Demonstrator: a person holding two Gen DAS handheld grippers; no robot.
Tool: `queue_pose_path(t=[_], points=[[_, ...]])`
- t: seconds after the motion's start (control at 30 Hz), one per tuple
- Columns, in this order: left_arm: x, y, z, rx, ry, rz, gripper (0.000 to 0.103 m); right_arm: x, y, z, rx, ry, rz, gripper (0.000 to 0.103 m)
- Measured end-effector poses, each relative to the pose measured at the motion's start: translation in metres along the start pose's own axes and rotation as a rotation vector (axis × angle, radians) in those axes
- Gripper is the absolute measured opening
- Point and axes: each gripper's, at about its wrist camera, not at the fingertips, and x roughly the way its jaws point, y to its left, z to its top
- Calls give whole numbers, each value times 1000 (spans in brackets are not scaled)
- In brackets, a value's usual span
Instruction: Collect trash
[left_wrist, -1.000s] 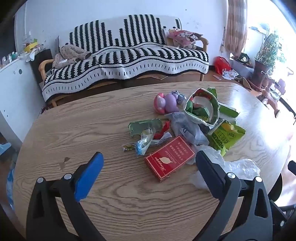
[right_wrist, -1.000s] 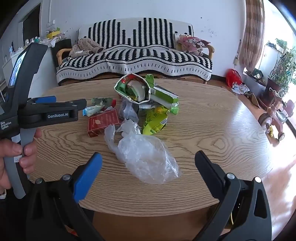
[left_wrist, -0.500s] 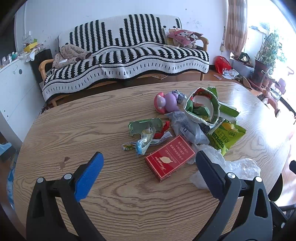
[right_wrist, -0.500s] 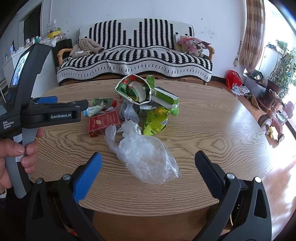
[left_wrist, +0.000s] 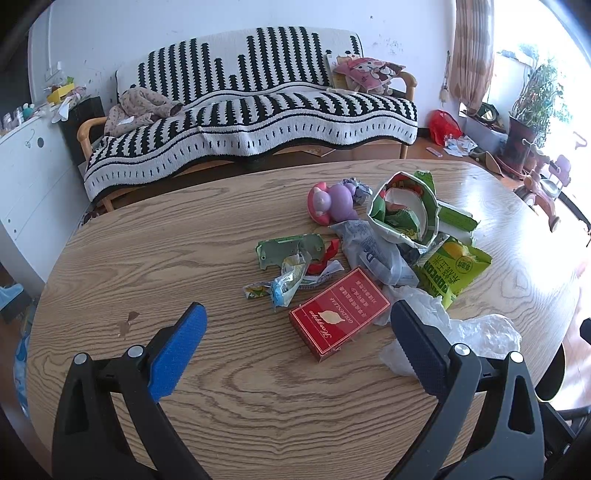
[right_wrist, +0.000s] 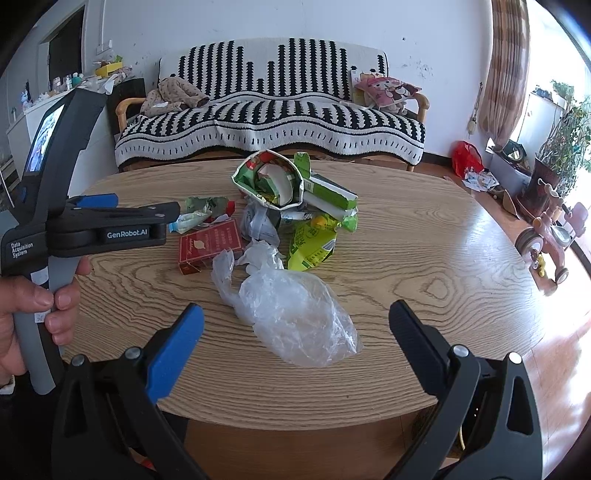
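Both tongs spread wide, gripping nothing: left tongs (left_wrist: 295, 332) hover over the red box (left_wrist: 340, 314), right tongs (right_wrist: 295, 328) frame the clear plastic bag (right_wrist: 295, 314) near the worktop (right_wrist: 424, 258) edge. Trash sits mid-worktop, unsorted; bag probably collector.

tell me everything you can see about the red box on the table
The red box is a flat rectangular carton, apparently cardboard, with gold script, a pale leaf emblem and a thin gold border. It looks closed and lies flat, face up, on the wooden table, angled. A clear plastic bag meets its far corner; neither gripper touches it.
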Motion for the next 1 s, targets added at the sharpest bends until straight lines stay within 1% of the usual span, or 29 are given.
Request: queue_pose_path(t=[0.67,0.73,0.83,0.93,1.0], points=[[6,2,-5,-9,11,-4,97,-2,1,0,-3,-2,1,97],[6,5,-5,-14,19,-10,97,-1,1,1,-7,-2,1,97],[12,12,-4,-21,44,1,97,5,-2,3,-13,2,9,97],[23,19,-1,-7,84,28,97,22,-12,5,-8,43,13,97],[32,19,2,8,103,32,97,36,-20,5,-6,71,9,97]])
